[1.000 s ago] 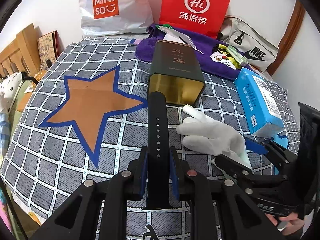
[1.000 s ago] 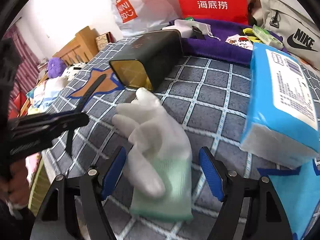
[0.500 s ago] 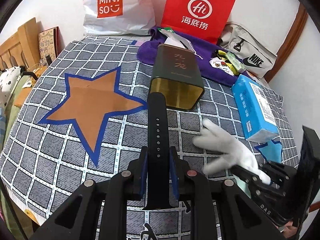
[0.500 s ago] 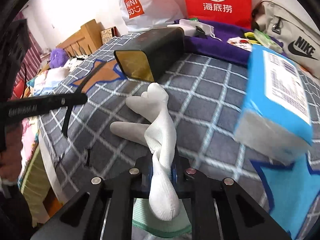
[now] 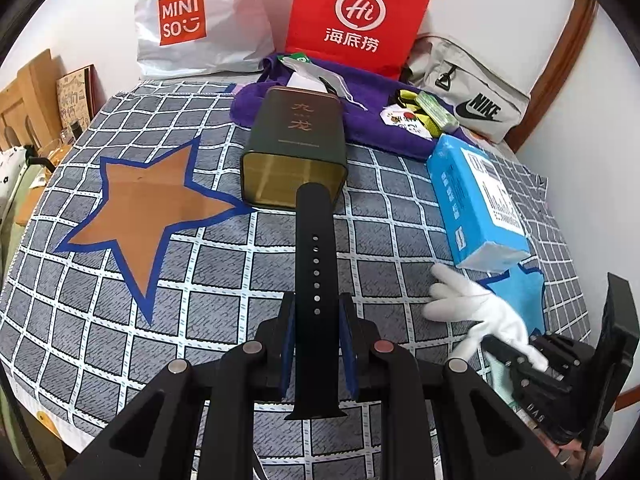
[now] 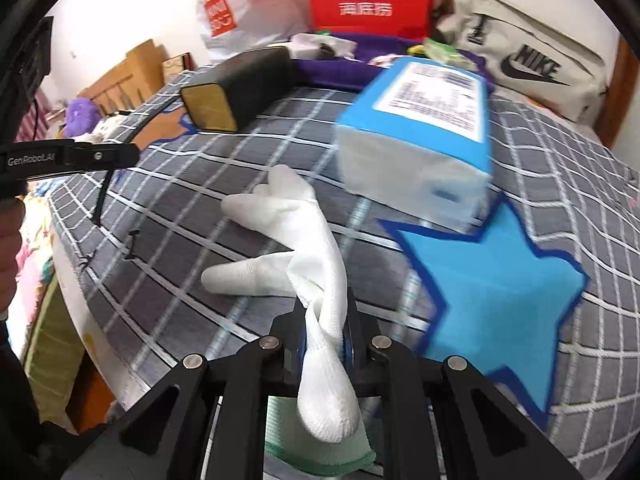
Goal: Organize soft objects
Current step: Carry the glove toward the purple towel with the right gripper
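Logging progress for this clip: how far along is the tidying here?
Nothing looks put away yet. In hand: the left gripper is shut on the black strap, the right gripper on the white glove. Left: setting both down; where, the pictures do not show.

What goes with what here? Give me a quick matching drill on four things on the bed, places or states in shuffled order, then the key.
Things:
1. black strap
2. white glove
3. blue pack
4. dark tin

States:
A. lying on its side, open end toward the left wrist camera
B. pinched in the right gripper
C. clamped in the left gripper
D. resting on the checked cover beside the blue star

Pairs: 1-C, 2-B, 3-D, 4-A
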### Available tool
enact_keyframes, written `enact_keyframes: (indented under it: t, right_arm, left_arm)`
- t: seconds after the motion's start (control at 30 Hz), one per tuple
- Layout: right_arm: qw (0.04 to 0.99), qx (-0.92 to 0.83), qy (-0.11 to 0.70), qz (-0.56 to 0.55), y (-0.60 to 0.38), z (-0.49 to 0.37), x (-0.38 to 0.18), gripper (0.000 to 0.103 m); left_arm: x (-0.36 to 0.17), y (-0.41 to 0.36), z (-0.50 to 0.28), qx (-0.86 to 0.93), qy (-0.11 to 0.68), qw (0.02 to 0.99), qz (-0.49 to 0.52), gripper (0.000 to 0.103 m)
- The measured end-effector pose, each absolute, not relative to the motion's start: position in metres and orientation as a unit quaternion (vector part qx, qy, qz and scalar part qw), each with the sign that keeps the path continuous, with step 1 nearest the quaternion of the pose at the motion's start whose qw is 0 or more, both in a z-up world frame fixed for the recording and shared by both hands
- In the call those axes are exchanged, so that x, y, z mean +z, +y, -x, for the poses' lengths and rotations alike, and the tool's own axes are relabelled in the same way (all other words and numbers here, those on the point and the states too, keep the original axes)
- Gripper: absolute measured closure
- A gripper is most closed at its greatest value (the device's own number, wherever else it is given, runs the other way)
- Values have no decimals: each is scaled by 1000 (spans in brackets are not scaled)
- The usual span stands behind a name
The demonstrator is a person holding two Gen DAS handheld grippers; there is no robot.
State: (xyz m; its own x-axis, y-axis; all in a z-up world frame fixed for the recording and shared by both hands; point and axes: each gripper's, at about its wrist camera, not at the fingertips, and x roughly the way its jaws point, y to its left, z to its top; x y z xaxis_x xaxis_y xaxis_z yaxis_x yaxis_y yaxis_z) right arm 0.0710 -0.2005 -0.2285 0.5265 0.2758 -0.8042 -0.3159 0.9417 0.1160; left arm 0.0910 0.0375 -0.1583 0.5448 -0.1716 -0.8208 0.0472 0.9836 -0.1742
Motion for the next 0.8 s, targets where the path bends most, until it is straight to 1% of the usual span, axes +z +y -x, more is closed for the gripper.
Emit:
enact_keyframes:
  t: [0.4, 0.6, 0.8]
  right_arm:
    - [879, 130, 458, 0, -230, -66, -218, 89]
    - [887, 121, 445, -10, -237, -64, -198, 89]
    - [901, 126, 414, -7, -236, -59, -167, 89]
  left_arm:
    - [-147, 24, -92, -71, 474, 876, 55, 83]
    - [-136, 18, -92, -74, 468, 879, 49, 83]
    - [-120, 15, -94, -75, 457, 885, 44, 83]
